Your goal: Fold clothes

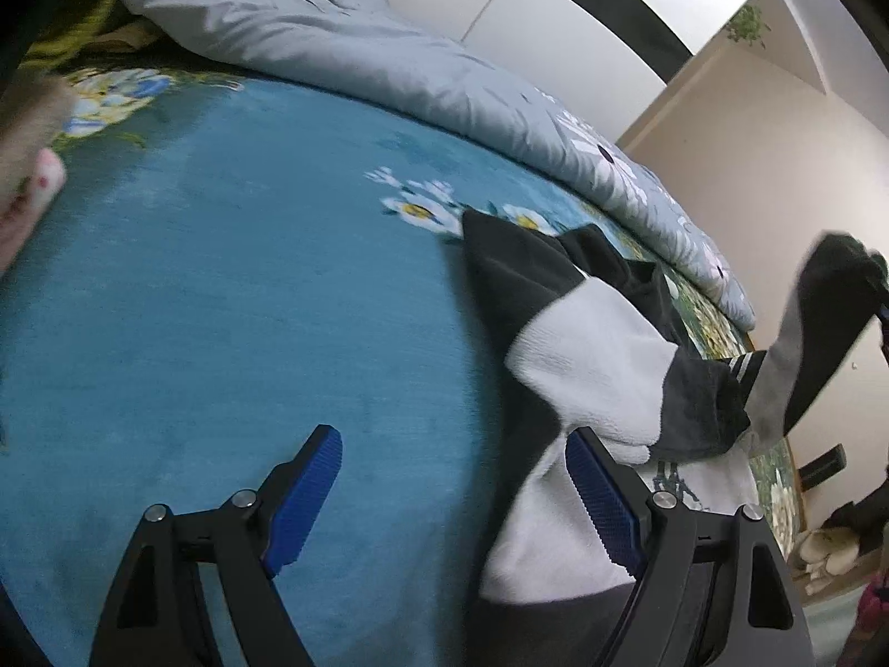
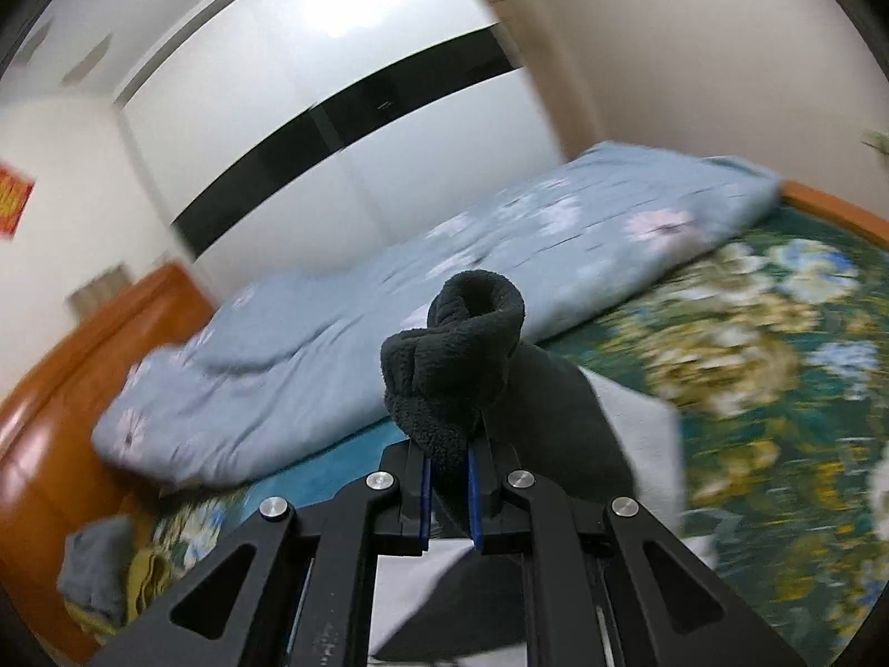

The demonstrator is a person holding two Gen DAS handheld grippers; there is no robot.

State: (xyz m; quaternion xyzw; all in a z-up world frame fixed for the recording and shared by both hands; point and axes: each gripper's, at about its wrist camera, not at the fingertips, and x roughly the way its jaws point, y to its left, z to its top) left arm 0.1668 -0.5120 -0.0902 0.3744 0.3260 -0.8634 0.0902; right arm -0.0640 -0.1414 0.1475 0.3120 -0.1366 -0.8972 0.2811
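A black-and-white fleece garment (image 1: 589,367) lies on the blue floral bedspread (image 1: 222,289), right of centre in the left wrist view. My left gripper (image 1: 453,486) hovers open over the spread at the garment's left edge, with its right finger above the white cloth and nothing between its blue pads (image 1: 303,500). One dark sleeve (image 1: 811,333) rises off the bed at the far right of that view. My right gripper (image 2: 448,478) is shut on the sleeve's dark fleece cuff (image 2: 455,350), which bunches up above the fingertips. The rest of the garment (image 2: 572,428) hangs below it.
A pale blue quilt (image 1: 389,61) lies bunched along the far side of the bed. A person's hand (image 1: 28,178) shows at the left edge. The orange wooden bed frame (image 2: 83,367) and a small pile of clothes (image 2: 105,572) sit at the left of the right wrist view. White wardrobe doors (image 2: 333,111) stand behind.
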